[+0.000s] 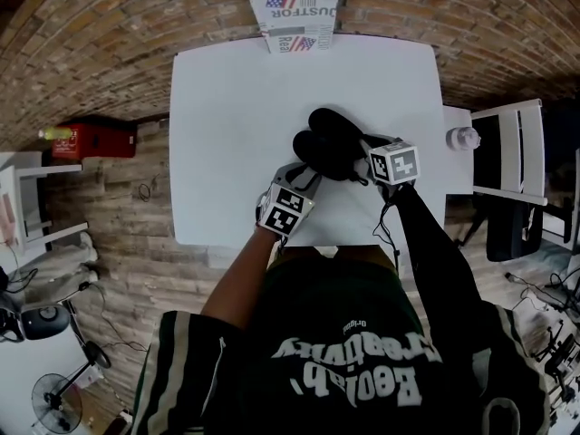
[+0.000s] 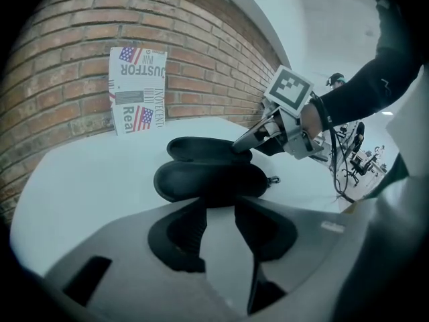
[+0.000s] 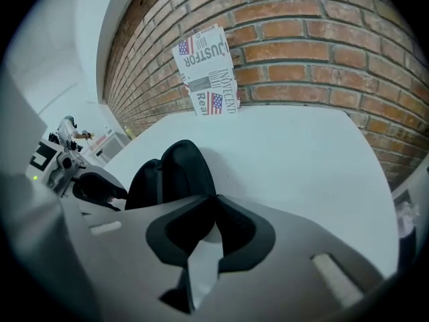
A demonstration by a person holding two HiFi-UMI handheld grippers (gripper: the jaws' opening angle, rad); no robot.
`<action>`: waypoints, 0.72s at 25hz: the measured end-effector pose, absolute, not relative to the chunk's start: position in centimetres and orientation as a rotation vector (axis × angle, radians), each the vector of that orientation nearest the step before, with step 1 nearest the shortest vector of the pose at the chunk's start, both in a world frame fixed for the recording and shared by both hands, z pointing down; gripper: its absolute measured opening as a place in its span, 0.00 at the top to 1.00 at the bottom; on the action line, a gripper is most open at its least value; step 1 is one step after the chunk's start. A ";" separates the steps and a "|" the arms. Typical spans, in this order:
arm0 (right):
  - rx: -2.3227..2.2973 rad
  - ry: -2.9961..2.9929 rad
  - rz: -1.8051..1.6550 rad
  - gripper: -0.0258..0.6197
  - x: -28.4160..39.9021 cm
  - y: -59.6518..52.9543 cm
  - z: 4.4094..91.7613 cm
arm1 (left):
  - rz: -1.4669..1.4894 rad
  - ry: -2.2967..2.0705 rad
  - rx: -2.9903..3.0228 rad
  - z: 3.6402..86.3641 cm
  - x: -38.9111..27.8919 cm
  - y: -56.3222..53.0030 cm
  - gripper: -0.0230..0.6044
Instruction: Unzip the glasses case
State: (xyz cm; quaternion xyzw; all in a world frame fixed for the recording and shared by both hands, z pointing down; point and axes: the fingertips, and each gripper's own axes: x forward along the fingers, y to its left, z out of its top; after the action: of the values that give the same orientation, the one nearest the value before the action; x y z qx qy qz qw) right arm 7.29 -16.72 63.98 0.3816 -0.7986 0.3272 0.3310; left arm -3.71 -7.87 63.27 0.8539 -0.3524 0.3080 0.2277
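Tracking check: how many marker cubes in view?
2: one marker cube on the left hand-held gripper, near the white table edge; another on the right hand-held gripper beside the black glasses case.

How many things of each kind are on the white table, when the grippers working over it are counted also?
Glasses case, black, lying open: 1
Printed box, standing at the brick wall: 1
Grippers: 2, the left gripper and the right gripper
Total: 4
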 end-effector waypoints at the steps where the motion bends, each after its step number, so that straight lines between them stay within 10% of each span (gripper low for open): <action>1: 1.008 -2.098 0.849 0.89 7.3 -16.7 63.7 | 0.843 -0.973 2.356 63.1 -3.8 -8.0 0.74; 6: 1.074 -2.201 0.811 0.64 6.9 -15.9 61.5 | 0.823 -0.969 2.365 62.2 -3.9 -8.1 0.72; 18: 1.398 -2.355 0.496 0.63 6.9 -13.5 50.9 | 0.710 -1.042 2.493 55.3 -7.2 -10.6 0.70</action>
State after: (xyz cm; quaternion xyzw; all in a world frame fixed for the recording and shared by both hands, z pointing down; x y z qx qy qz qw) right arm 6.90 -13.51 50.85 0.4942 -0.8327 0.1753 0.1782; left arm -7.19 -10.60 55.31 0.8788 -0.3675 0.2504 0.1731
